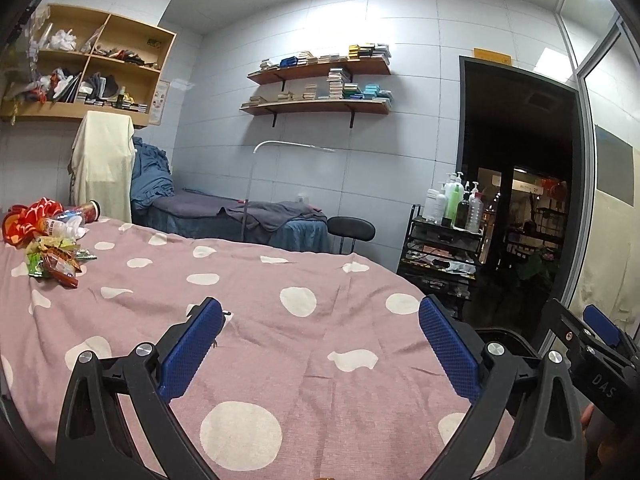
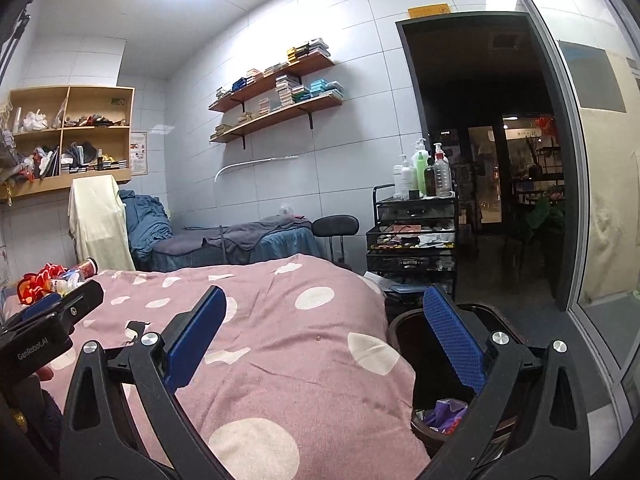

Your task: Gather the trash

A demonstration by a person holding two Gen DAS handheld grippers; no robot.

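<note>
Trash pile [image 1: 48, 240] sits at the far left corner of the bed [image 1: 256, 320]: red-orange bag, clear plastic bottle [image 1: 66, 222], green and red snack wrappers [image 1: 56, 262], red can [image 1: 90, 210] behind them. My left gripper [image 1: 320, 344] hovers over the polka-dot bedspread, jaws spread wide, nothing between the pads. My right gripper [image 2: 324, 344] is released too, empty, straddling the bed's right edge. Dark bin [image 2: 436, 380] just beside that edge, under the right finger, with purple wrapper [image 2: 446, 414] inside. Trash is well apart from both grippers.
</note>
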